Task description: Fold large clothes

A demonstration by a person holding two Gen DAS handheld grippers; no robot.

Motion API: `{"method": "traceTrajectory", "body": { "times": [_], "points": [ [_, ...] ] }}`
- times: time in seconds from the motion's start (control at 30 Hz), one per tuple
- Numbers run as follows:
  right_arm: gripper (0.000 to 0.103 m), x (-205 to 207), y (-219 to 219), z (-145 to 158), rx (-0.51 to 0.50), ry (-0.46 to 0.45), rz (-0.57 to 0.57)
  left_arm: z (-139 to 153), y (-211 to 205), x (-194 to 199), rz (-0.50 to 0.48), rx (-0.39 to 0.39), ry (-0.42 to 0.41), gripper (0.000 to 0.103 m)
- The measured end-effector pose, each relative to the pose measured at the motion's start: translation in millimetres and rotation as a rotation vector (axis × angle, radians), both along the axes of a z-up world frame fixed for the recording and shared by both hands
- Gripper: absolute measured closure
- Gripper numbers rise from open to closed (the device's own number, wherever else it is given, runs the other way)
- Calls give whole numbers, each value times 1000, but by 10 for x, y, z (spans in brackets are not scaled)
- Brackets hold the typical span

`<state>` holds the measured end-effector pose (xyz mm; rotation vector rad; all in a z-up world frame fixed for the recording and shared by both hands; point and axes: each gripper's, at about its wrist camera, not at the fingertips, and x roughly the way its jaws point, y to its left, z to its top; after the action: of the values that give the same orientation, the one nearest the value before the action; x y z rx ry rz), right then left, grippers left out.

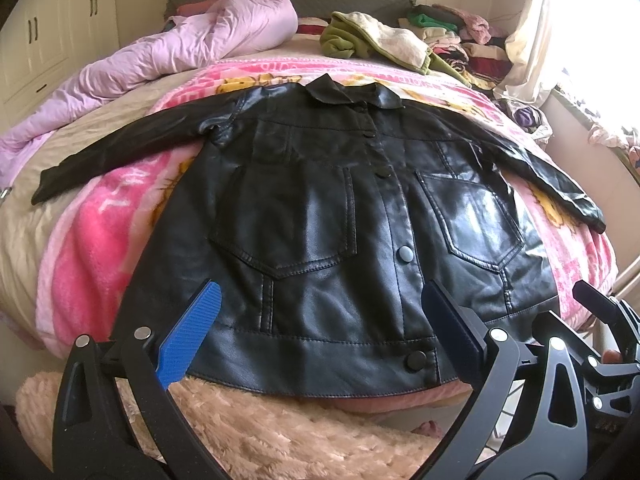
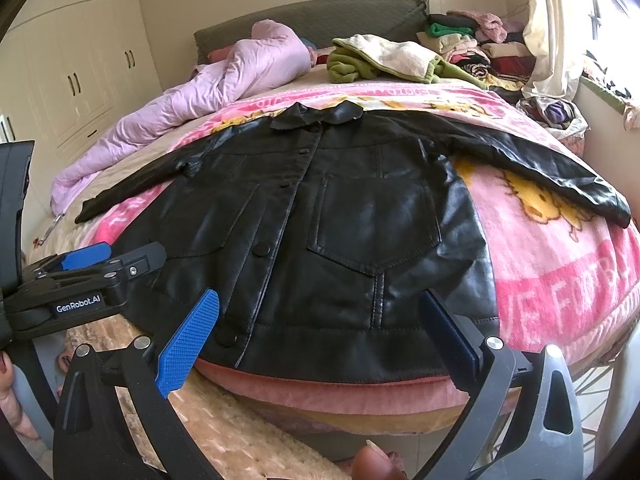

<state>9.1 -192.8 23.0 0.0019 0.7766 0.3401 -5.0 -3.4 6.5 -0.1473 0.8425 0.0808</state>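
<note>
A black leather jacket (image 1: pixel 320 208) lies flat and buttoned, front up, on a pink cartoon blanket (image 1: pixel 96 248), with both sleeves spread out to the sides. It also shows in the right wrist view (image 2: pixel 340 220). My left gripper (image 1: pixel 320 320) is open, hovering over the jacket's hem, holding nothing. My right gripper (image 2: pixel 320 320) is open over the hem's right part, also empty. The left gripper also shows at the left edge of the right wrist view (image 2: pixel 112 260).
A lilac quilt (image 1: pixel 180 48) is bunched at the bed's far left. A green and cream garment (image 1: pixel 372 40) and stacked folded clothes (image 1: pixel 460 36) lie at the far right. A fluffy beige rug (image 1: pixel 280 432) lies below the bed's edge. White wardrobes (image 2: pixel 80 60) stand left.
</note>
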Motion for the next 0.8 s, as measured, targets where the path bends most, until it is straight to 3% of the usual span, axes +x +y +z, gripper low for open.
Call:
{"method": "traceTrajectory", "body": {
  "times": [0.43, 0.8],
  "points": [
    [4, 140, 47, 28, 3, -4, -8, 155, 296, 212, 13, -24, -19, 9],
    [4, 527, 113, 176, 22, -12, -19, 250, 504, 508, 44, -19, -21, 9]
  ]
}}
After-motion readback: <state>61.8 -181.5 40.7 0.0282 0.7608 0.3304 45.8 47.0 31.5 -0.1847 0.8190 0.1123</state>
